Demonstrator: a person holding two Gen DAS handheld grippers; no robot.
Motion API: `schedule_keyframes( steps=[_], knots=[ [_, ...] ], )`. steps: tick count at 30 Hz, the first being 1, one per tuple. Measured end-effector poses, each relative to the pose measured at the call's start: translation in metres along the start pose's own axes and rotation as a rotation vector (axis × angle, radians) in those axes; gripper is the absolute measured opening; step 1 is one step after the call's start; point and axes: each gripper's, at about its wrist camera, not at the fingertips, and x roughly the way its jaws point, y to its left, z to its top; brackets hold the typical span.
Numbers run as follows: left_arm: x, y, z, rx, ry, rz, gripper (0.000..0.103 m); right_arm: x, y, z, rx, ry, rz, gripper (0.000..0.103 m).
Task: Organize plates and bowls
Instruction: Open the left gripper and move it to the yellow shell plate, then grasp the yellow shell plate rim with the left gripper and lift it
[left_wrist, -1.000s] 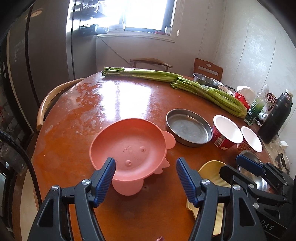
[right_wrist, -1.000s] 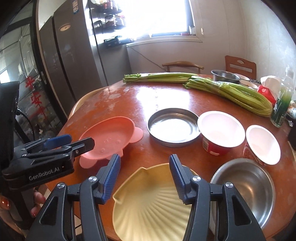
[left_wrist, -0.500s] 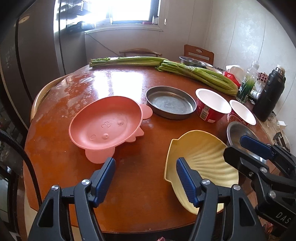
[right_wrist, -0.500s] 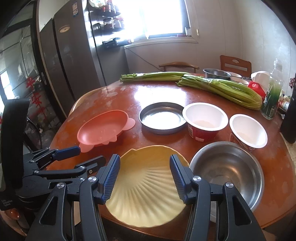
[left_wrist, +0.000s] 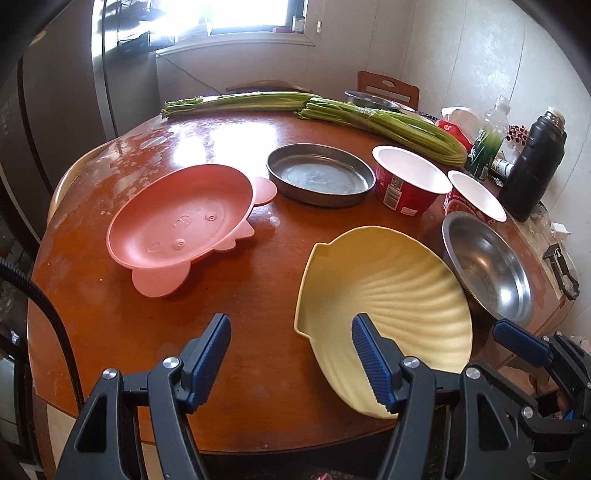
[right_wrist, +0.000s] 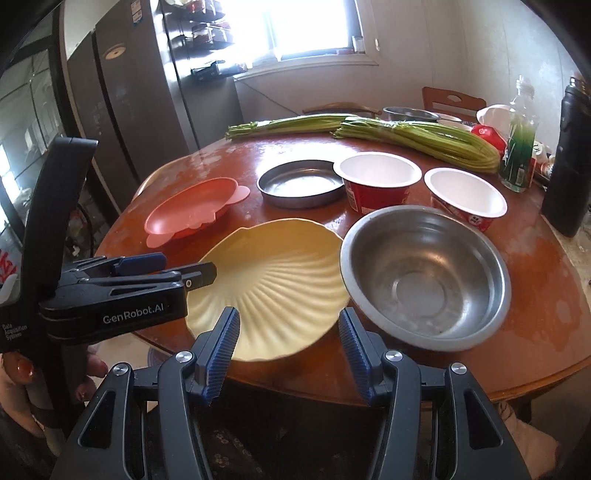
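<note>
A yellow shell-shaped plate lies at the table's near edge. A pink animal-shaped plate lies left of it. A shallow metal pan, two red paper bowls and a steel bowl sit to the right. My left gripper is open and empty over the near edge, its right finger over the yellow plate's rim. My right gripper is open and empty just before the yellow plate.
Two bundles of green stalks lie across the far table. A black flask, a clear bottle and another steel bowl stand at the far right. A fridge stands left; chairs surround the table.
Both grippers have drawn back toward the table's near edge and stayed open. The pink plate now lies farther away, and the yellow plate and steel bowl show in full.
</note>
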Motion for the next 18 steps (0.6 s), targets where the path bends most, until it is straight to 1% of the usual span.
schedule_keyframes(
  steps=[11, 18],
  knots=[
    [0.018, -0.011, -0.001, 0.02, 0.036, 0.029, 0.068, -0.003, -0.006, -0.004, 0.016, 0.016, -0.024, 0.058],
    [0.02, -0.014, -0.001, 0.035, 0.029, 0.023, 0.068, 0.004, -0.007, -0.005, 0.024, 0.043, -0.031, 0.058]
  ],
)
